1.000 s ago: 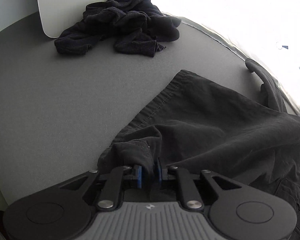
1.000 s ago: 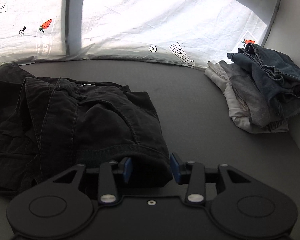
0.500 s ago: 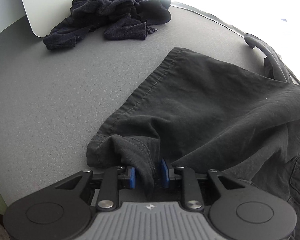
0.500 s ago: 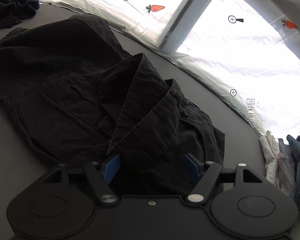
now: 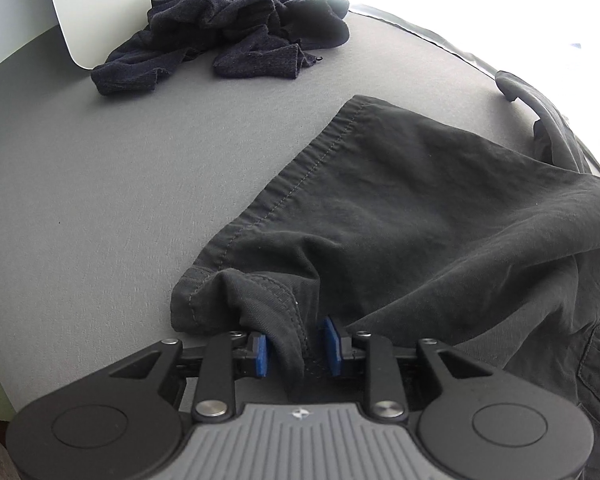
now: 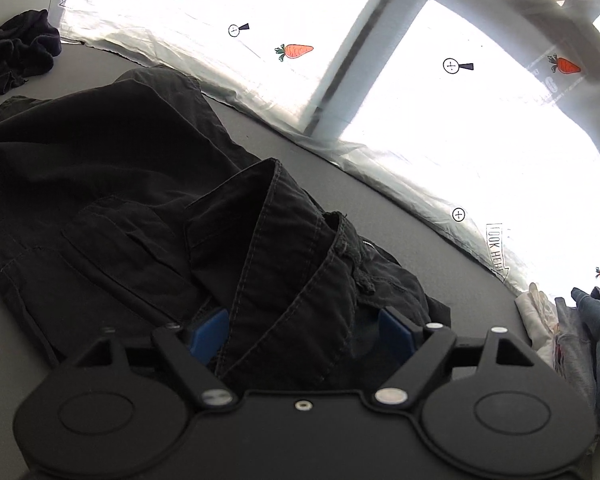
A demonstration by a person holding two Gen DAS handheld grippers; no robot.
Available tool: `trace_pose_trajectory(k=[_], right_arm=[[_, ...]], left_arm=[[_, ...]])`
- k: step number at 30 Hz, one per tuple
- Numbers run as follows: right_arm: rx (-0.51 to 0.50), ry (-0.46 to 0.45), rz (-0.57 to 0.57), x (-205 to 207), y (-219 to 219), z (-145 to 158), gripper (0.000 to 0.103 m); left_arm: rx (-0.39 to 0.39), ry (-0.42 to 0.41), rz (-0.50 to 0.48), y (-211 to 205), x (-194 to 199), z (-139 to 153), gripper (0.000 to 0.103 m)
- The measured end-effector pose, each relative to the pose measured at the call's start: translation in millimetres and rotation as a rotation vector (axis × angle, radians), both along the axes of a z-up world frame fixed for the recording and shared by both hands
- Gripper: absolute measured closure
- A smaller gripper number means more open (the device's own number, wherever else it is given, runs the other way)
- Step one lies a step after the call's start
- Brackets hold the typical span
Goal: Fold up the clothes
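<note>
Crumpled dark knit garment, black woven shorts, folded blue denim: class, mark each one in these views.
Crumpled dark knit garment (image 5: 236,28), left wrist view, on its bunched middle.
Black woven shorts (image 5: 400,200), left wrist view, on the flat leg panel.
Folded blue denim (image 6: 598,320), right wrist view, on its visible edge.

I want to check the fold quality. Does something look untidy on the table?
Yes. The black trousers lie rumpled, with the waistband flipped up in uneven layers and the hem bunched. A dark garment sits crumpled at the far edge, unfolded.
</note>
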State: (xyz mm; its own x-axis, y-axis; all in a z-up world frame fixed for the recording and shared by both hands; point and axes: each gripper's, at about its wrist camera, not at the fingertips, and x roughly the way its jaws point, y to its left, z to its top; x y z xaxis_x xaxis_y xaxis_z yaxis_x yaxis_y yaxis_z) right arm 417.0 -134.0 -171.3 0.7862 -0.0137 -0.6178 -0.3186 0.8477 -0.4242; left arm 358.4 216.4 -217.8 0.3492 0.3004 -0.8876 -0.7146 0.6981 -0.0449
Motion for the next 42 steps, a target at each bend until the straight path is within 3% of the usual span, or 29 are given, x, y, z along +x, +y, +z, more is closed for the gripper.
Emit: trace_pose_trajectory(k=[2,4,5,6,11,13,17,19,21,22,25,27,30,32,35,36,40,42], right_arm=[[0.003,0.033,-0.021,9,-4,-3,0.026],[0.014,0.068,-0.026,16,-10,-6,0.05],[0.009,0.062,-0.045,17,-14,-4,0.075],[0.005,0.056,-0.065,18,-18,-3,0.091],[-0.021,-0.121,-0.205,16,-72,30,0.091],[-0.067,-0.225,-0.31,21,-108,53,0.091],[0.006,-0.289,-0.554,49,-205,94,0.09],[0.089,-0.247,-0.677,66,-253,94,0.085],[0.166,-0.153,-0.798,75,-285,80,0.064],[0.197,-0.099,-0.858,79,-298,71,0.061],[0.204,-0.065,-0.937,65,-290,52,0.058],[0.215,-0.069,-0.927,45,-272,45,0.038],[0.318,-0.113,-0.935,19,-245,48,0.037],[0.445,-0.116,-0.855,5,-218,56,0.038],[0.542,-0.03,-0.681,2,-173,63,0.039],[0.6,0.038,-0.628,5,-160,64,0.039],[0.801,0.262,-0.558,21,-130,52,0.04],[0.868,0.341,-0.6,37,-125,38,0.04]], left_arm=[[0.002,-0.001,-0.001,0,0,0,0.073],[0.002,-0.002,-0.002,0,0,0,0.072],[0.001,-0.004,-0.002,0,-1,0,0.072],[-0.001,-0.006,-0.001,0,-1,0,0.073],[-0.003,-0.003,-0.002,1,0,0,0.072],[-0.002,0.001,-0.004,1,1,0,0.072],[-0.002,0.003,-0.004,1,1,0,0.072],[-0.002,-0.002,-0.002,0,0,0,0.072],[0.001,-0.004,0.0,-1,0,0,0.072],[0.003,-0.006,0.001,-1,0,0,0.072],[0.005,-0.009,0.012,-2,-1,-1,0.072],[0.006,-0.012,0.029,-3,0,-1,0.072],[0.01,-0.019,0.055,-4,-1,-1,0.071],[0.002,-0.04,0.079,-4,-3,-1,0.07],[-0.035,-0.081,0.129,-3,-9,1,0.064],[-0.053,-0.095,0.15,-3,-12,2,0.063],[-0.131,-0.183,0.207,-4,-30,2,0.061],[-0.141,-0.214,0.209,-7,-37,1,0.061]])
